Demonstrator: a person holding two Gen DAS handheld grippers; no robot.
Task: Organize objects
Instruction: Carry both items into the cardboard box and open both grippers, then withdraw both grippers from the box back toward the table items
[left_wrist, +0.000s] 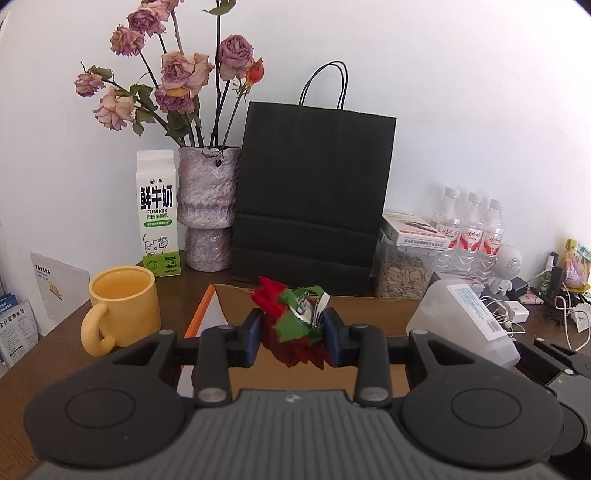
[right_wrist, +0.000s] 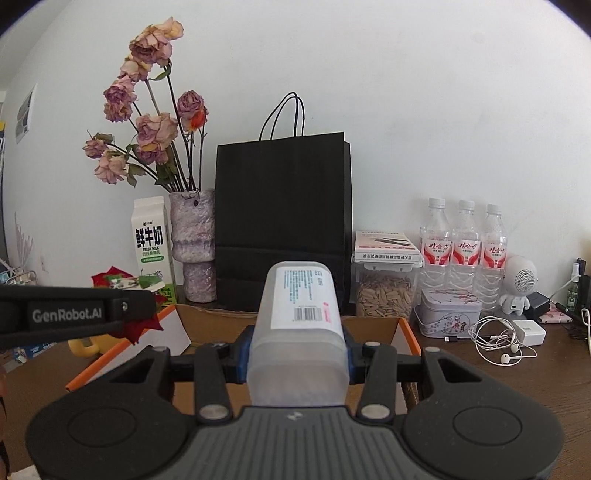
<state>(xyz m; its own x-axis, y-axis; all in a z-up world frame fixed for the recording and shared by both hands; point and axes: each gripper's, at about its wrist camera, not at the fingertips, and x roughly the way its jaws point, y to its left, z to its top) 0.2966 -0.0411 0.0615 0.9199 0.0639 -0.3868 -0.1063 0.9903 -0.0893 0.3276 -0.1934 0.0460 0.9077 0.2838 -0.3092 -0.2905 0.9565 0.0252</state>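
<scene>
My left gripper (left_wrist: 293, 332) is shut on a red fabric rose (left_wrist: 275, 295) with green leaves and a silvery clip. It hovers over an open cardboard box (left_wrist: 369, 314) with an orange rim. My right gripper (right_wrist: 297, 354) is shut on a translucent plastic container (right_wrist: 299, 295) that has a white barcode label, and it is also above the box (right_wrist: 122, 354). In the right wrist view the rose (right_wrist: 107, 278) shows at the left above a left finger (right_wrist: 92, 314). The container (left_wrist: 465, 321) appears at the right of the left wrist view.
Along the wall behind the box stand a yellow mug (left_wrist: 122, 310), a milk carton (left_wrist: 159, 214), a vase of dried roses (left_wrist: 208, 206), a black paper bag (left_wrist: 310, 199), a seed jar (right_wrist: 384, 295) and three water bottles (right_wrist: 465, 247). A tin (right_wrist: 447, 314), earphones (right_wrist: 498, 343) and a white speaker (right_wrist: 521, 284) lie right.
</scene>
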